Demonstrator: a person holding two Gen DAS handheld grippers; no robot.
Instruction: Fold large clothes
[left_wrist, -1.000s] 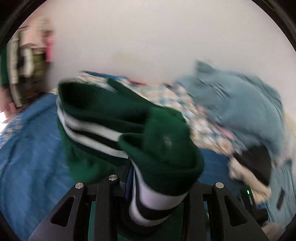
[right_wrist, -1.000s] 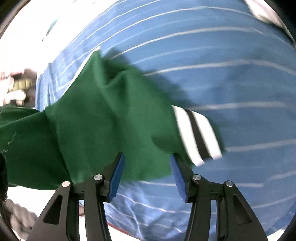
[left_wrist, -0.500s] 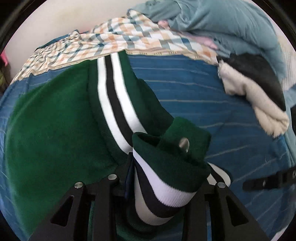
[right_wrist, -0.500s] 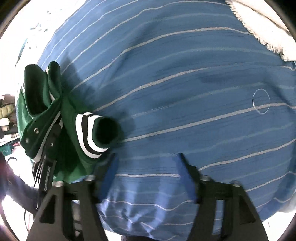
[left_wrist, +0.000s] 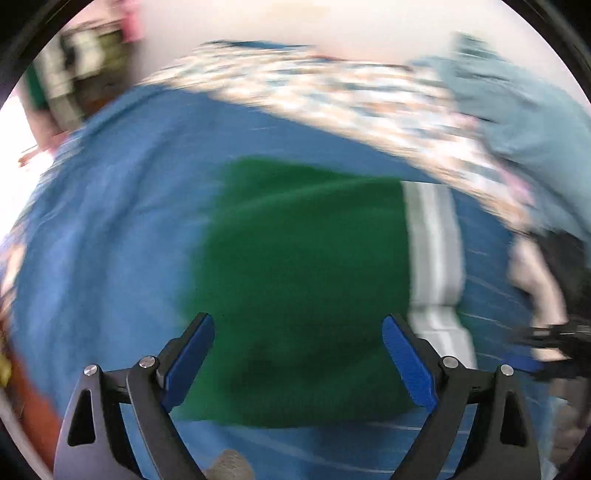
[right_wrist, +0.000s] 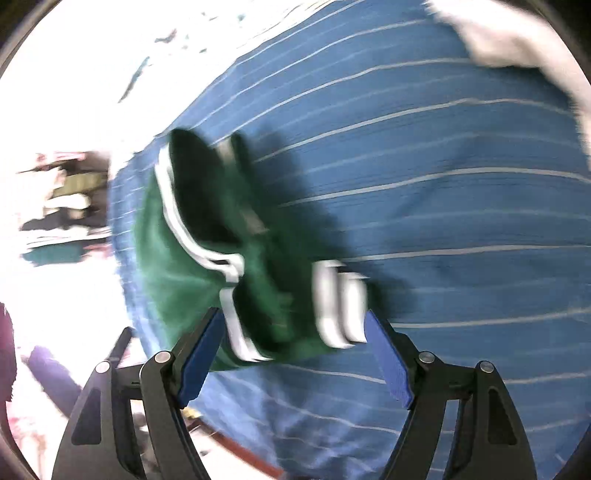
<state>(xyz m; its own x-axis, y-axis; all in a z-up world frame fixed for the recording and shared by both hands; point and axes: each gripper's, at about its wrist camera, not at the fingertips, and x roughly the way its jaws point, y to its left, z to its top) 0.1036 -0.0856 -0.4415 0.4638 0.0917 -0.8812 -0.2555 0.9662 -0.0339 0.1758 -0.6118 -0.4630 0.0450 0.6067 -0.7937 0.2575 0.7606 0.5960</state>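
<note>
A green garment (left_wrist: 303, 280) with white and dark striped trim (left_wrist: 434, 254) lies folded on the blue striped bed sheet (left_wrist: 110, 240). My left gripper (left_wrist: 298, 360) is open and empty just above its near edge. In the right wrist view the same green garment (right_wrist: 207, 258) lies bunched, its striped cuff (right_wrist: 338, 302) near my fingers. My right gripper (right_wrist: 293, 354) is open and empty, close over the garment's near end. Both views are motion-blurred.
A checked cloth (left_wrist: 332, 96) and a pale blue garment (left_wrist: 524, 110) lie heaped at the far side of the bed. A black and cream pile (left_wrist: 546, 258) lies at the right. A white cloth (right_wrist: 517, 40) lies on the sheet's far right corner.
My left gripper has let go of the striped green cuff and opened; the garment now lies flat on the sheet. My right gripper has moved back over the garment's cuff end.
</note>
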